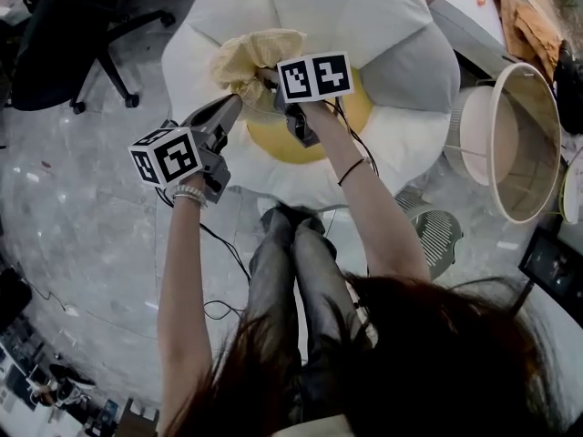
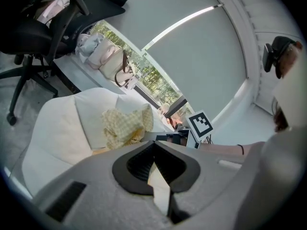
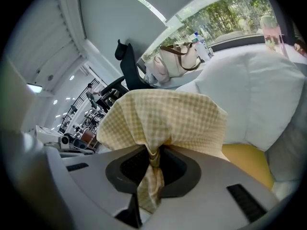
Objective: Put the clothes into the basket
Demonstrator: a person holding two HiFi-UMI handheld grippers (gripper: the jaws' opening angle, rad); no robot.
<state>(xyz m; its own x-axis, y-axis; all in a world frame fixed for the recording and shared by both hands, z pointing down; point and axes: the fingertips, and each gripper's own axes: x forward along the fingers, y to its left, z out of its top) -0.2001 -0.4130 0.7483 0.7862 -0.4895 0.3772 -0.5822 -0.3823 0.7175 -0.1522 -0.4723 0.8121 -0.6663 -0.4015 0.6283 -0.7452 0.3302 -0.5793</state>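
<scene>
A pale yellow checked cloth (image 1: 260,51) hangs bunched above a white flower-shaped cushion (image 1: 392,25). My right gripper (image 1: 269,83) is shut on it. In the right gripper view the cloth (image 3: 163,119) is gathered into the jaws of the right gripper (image 3: 153,150) and trails down between them. My left gripper (image 1: 239,104) reaches the cloth's lower edge from the left. In the left gripper view the left gripper (image 2: 154,145) has its jaws closed on a pale strip of fabric, and the rest of the cloth (image 2: 122,128) bunches just beyond. The round basket (image 1: 474,133) lies tilted at the right.
The cushion has a yellow centre (image 1: 273,144) under the grippers. A black office chair (image 1: 55,44) stands at the far left on the grey floor. Cables (image 1: 223,248) run beside the person's legs. A desk (image 1: 510,16) with items lies behind the basket.
</scene>
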